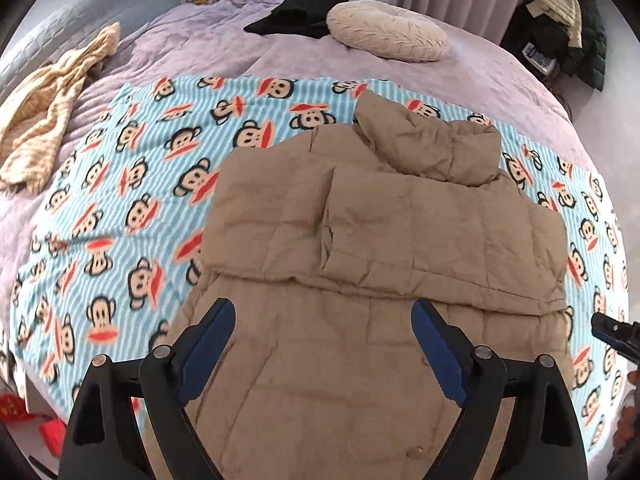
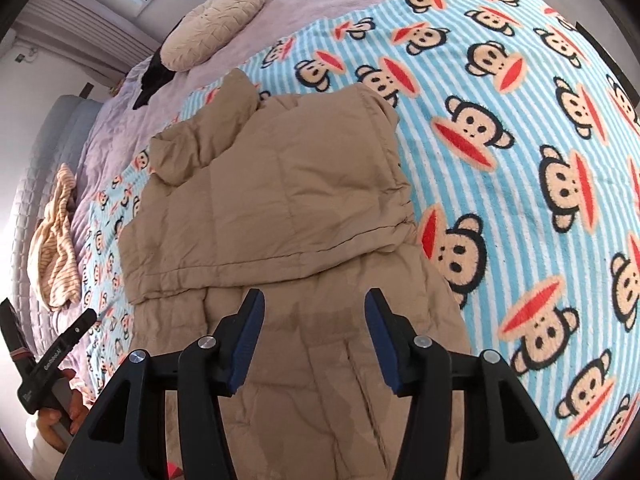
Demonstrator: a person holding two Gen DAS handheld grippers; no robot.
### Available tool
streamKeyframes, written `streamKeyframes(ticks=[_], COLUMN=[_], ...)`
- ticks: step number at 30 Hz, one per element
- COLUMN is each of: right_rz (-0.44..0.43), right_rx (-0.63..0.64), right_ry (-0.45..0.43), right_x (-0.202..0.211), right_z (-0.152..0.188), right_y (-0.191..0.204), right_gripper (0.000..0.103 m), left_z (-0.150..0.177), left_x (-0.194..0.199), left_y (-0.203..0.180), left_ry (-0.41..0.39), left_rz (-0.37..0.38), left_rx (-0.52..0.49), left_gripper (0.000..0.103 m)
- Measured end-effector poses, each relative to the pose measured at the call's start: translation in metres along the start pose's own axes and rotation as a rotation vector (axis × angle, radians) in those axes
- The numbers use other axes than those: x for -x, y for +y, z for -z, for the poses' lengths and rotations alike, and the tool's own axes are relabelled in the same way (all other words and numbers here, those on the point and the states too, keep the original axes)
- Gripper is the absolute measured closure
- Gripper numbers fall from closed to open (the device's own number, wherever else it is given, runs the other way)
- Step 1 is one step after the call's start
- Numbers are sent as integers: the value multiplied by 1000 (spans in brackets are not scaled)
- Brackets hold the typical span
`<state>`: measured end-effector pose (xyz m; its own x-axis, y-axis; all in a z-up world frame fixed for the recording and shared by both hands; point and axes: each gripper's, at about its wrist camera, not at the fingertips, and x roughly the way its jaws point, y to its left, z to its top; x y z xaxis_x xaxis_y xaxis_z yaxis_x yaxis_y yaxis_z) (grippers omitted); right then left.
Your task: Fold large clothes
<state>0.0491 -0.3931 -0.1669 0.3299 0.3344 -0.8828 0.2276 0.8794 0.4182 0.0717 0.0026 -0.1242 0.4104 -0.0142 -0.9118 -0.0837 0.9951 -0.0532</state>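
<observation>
A tan quilted puffer jacket [image 1: 360,240] lies on a blue striped monkey-print blanket [image 1: 120,200]. Both sleeves are folded across its chest and its collar points to the far side. The jacket also shows in the right wrist view [image 2: 280,200], on the same blanket [image 2: 520,160]. My left gripper [image 1: 324,320] is open and empty, hovering over the jacket's lower body. My right gripper [image 2: 316,308] is open and empty, also above the lower body. The right gripper's tip shows at the left view's right edge [image 1: 612,334]. The left gripper's body shows at the right view's left edge [image 2: 52,360].
The blanket lies on a lilac bedspread [image 1: 200,48]. A cream round cushion [image 1: 386,32] and a black garment [image 1: 304,16] lie at the far side. A yellow striped garment [image 1: 52,108] lies at the left. Dark coats [image 1: 568,28] hang at the far right.
</observation>
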Motion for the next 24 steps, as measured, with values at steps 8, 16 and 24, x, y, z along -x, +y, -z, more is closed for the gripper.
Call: streamKeyframes(ticks=[8, 16, 24], right_rz=[-41, -47, -41], right_rx=[46, 25, -9], right_ry=[-6, -1, -48], right_x=[28, 47, 65], right_z=[16, 30, 49], right_y=[16, 15, 23], right_gripper=[29, 17, 17], left_z=[24, 47, 54], left_x=[38, 67, 77], left_y=[-1, -2, 3], left_ry=[4, 17, 17], left_rz=[-55, -42, -2], left_rx=[7, 1, -28], left_gripper=[12, 0, 0])
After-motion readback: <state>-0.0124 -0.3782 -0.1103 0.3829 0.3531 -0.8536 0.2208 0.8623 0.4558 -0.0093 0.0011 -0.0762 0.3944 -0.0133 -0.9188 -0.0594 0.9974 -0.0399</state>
